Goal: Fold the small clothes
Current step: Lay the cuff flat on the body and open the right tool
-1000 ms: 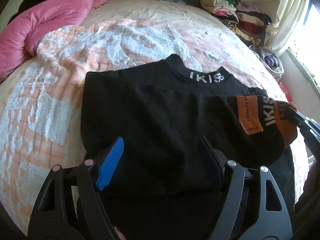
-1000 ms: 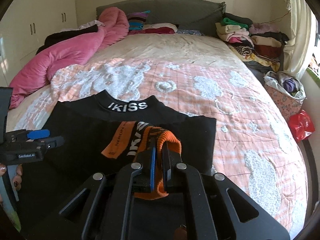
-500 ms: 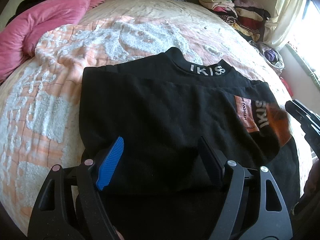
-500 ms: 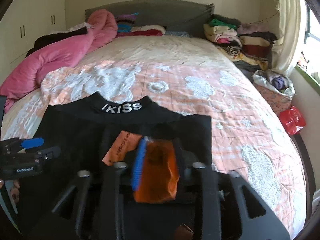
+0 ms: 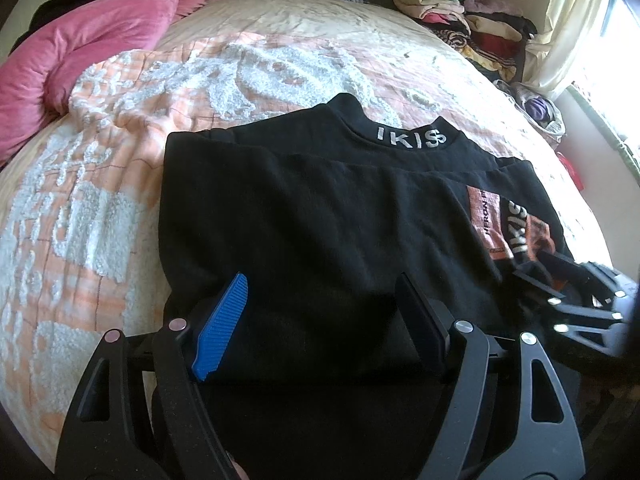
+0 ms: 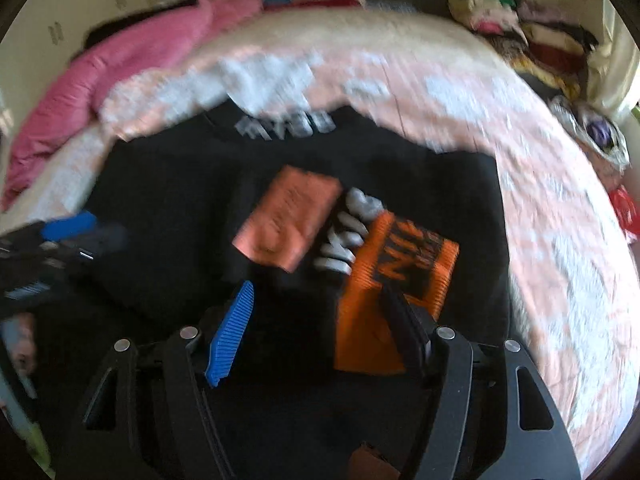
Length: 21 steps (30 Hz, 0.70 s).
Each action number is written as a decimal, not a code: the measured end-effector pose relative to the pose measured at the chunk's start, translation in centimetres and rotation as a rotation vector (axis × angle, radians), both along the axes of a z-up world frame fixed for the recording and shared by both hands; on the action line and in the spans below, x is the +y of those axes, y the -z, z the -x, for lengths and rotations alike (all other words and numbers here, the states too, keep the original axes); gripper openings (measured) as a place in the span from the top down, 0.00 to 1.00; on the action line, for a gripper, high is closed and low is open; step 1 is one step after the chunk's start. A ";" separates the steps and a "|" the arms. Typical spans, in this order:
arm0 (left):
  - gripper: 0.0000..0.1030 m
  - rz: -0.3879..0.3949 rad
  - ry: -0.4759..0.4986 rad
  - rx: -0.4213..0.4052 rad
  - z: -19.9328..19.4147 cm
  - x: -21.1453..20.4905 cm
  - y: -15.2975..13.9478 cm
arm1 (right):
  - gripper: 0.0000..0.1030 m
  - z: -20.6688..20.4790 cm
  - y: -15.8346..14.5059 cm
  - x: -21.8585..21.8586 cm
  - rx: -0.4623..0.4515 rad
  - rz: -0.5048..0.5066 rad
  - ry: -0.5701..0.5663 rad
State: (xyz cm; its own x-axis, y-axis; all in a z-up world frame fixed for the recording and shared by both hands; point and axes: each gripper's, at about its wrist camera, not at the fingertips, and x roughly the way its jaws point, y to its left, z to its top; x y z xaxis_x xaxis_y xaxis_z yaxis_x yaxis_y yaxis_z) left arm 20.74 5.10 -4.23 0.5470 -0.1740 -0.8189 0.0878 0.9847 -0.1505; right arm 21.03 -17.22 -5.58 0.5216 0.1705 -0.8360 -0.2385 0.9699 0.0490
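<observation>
A black sweater (image 5: pixel 320 220) with "IKISS" on its collar lies flat on the bed, also visible in the blurred right wrist view (image 6: pixel 168 208). One sleeve is folded across its body, showing an orange patch and an orange ribbed cuff (image 6: pixel 400 264) (image 5: pixel 536 236). My right gripper (image 6: pixel 318 290) hovers low over that cuff and its jaws are opening. The cuff lies loose under the black finger, with no pad pressing on it. My left gripper (image 5: pixel 320 284) stands open over the sweater's near hem with only flat cloth below. Each gripper shows at the edge of the other's view (image 5: pixel 576 292) (image 6: pixel 76 232).
The bed carries a peach and white blanket (image 5: pixel 100 208). A pink duvet (image 5: pixel 92 52) is heaped at the far left. Stacked folded clothes (image 5: pixel 460 12) sit at the far right corner, with a bag of clothes (image 5: pixel 540 108) and a curtain (image 5: pixel 568 28) beside the window.
My right gripper has opened, let go of the orange cuff and sunk toward the sweater. The sleeve now lies across the sweater's body. The left gripper has stayed put.
</observation>
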 end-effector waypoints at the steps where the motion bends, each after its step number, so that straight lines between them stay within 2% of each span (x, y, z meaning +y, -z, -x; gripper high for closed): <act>1: 0.33 0.001 0.000 0.000 0.1 0.1 -0.1 | 0.38 0.1 0.1 0.0 -0.005 -0.010 0.002; 9: 0.33 0.013 -0.006 -0.023 1.1 0.5 -1.1 | 0.35 2.0 -2.1 -1.5 -0.090 -0.063 0.010; 12: 0.33 0.015 -0.019 -0.037 1.6 0.8 -1.6 | 0.26 2.6 -2.9 -2.2 -0.107 -0.088 0.024; 17: 0.12 0.014 -0.045 -0.074 2.8 1.3 -2.9 | 0.13 3.9 -4.1 -3.0 -0.140 -0.107 0.033; 21: 0.09 0.016 -0.056 -0.101 3.9 1.7 -4.0 | 0.08 5.0 -5.0 -3.3 -0.167 -0.119 0.036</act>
State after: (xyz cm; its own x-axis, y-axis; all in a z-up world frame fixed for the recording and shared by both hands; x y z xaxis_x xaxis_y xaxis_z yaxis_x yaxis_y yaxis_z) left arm 16.85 6.83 -0.19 0.6358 -0.1538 -0.7564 0.0485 0.9860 -0.1597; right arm 16.08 -20.52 -0.58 0.6586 0.2419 -0.7126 -0.2183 0.9676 0.1266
